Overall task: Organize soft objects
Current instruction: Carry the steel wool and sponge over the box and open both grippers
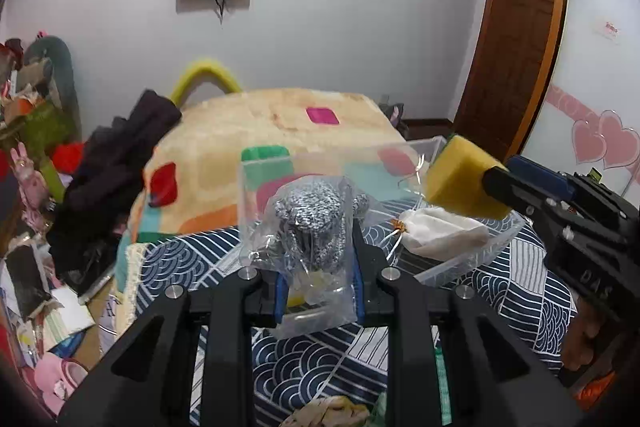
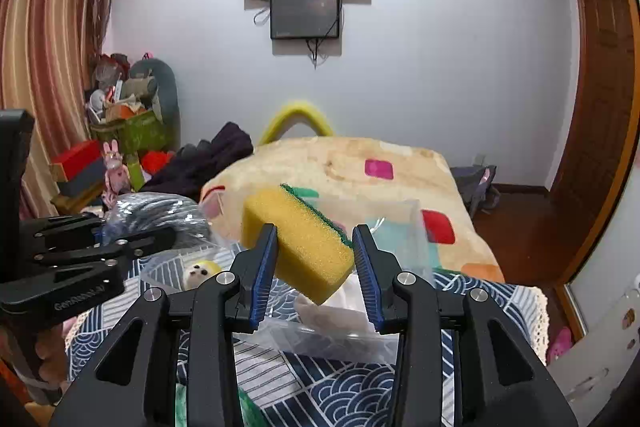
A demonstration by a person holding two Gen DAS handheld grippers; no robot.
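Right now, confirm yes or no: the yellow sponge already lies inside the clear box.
No, the right gripper holds the yellow sponge in the air above the clear box.

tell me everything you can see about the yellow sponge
The yellow sponge is a rectangular block of porous foam with a thin green scouring layer along one face. It looks dry and undamaged. The right gripper holds it tilted in the air, pinched between its two blue-padded fingers. In the left wrist view the sponge hangs over the rim of the clear plastic bin without touching it.
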